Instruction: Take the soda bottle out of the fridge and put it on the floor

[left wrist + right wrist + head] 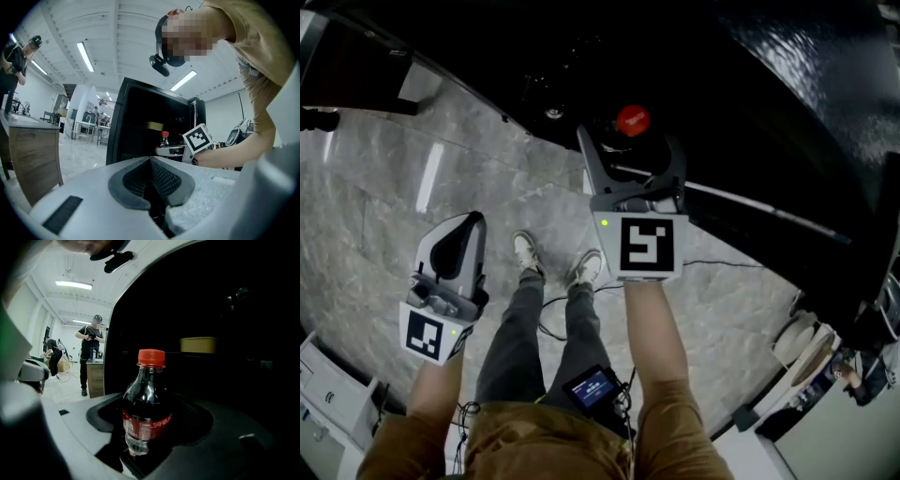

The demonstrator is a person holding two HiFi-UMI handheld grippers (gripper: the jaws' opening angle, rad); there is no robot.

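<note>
The soda bottle [146, 404] is clamped upright btwn the jaws of the right gripper [630, 150], round its lower body, red cap up, prob. so nothing tips while it's drawn from the fridge [787, 84]. It's seen at the fridge mouth, 12 o'clock from the person's shoes [525, 251]. Whether it's off the shelf can't be told. The right forearm is stretched fwd, marker cube [645, 246] facing up. The left gripper [450, 253] is held at 9 o'clock over the floor [384, 178], jaws pressed together w/ nothing in them, clear of the reach. Floor placement is judged not yet begun.
</note>
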